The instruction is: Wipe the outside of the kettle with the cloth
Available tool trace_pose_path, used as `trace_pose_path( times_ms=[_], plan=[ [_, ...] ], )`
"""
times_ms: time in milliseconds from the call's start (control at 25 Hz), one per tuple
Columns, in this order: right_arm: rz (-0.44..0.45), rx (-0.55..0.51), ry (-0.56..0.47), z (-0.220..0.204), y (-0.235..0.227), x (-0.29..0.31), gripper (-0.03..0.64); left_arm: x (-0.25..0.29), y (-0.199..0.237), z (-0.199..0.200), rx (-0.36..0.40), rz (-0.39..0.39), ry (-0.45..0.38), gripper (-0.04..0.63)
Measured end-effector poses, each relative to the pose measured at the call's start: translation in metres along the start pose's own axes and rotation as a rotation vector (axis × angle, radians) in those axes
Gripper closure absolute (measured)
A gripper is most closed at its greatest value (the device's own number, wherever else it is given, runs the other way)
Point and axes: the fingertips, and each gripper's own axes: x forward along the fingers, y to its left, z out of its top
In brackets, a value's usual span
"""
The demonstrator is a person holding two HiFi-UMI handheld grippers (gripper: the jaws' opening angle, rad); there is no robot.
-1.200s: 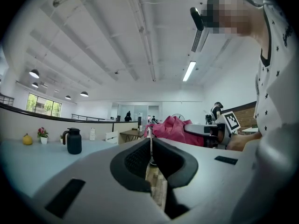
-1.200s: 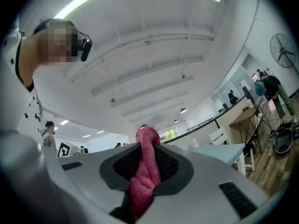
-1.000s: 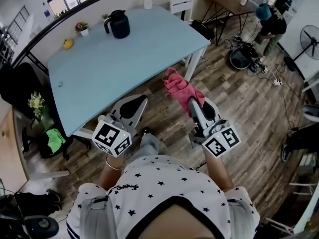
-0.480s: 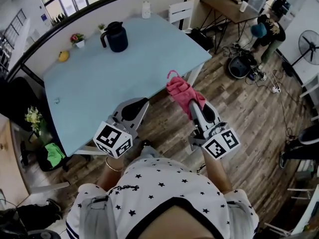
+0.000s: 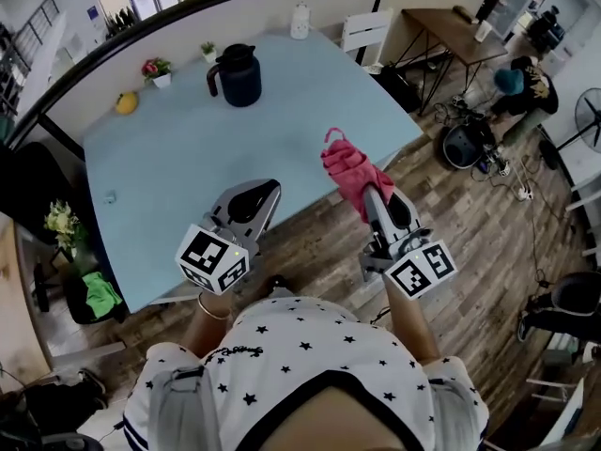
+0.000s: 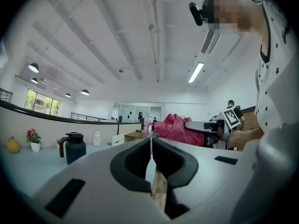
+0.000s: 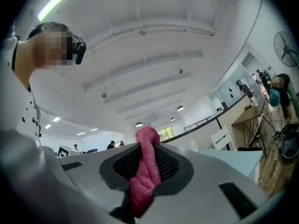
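Head view first: my left tongs (image 5: 264,191) hang over the near edge of the pale blue counter (image 5: 160,172), jaws pressed together with nothing in them. My right tongs (image 5: 370,195) are off the counter's corner, above the wooden floor (image 5: 470,219), clamped on the crumpled pink cloth (image 5: 348,166), which bunches up past the tips. The dark navy kettle (image 5: 240,75) stands upright at the counter's far side, handle to its left, well apart from both tongs, near a small pot of pink flowers (image 5: 156,69). Over to the left gripper view: my left tongs (image 6: 151,143) show only a thin seam between the black pads, fully closed on nothing. The kettle (image 6: 73,148) sits far off to the left on the counter (image 6: 28,164), and the cloth (image 6: 174,128) shows to the right beyond the tips, held by my right tongs (image 6: 202,126). Now the right gripper view: my right tongs (image 7: 146,149) grip the cloth (image 7: 145,174) between the ribbed black pads. One fold pokes up above the tips and the rest trails down towards the camera.
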Motion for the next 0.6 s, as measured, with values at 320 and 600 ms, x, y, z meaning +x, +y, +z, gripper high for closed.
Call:
trace_pose_path(
  times_ms=[320, 600],
  plan=[
    [0.124, 0.029, 0.044, -0.022, 0.006, 0.089, 0.557, -0.015, 0.079, 0.0, 0.003, 0.139, 0.002, 0.558],
    [0.239, 0.065, 0.091, -0.039, -0.005, 0.145, 0.557, -0.015, 0.112, -0.01, -0.019, 0.257, 0.016, 0.558]
  ],
)
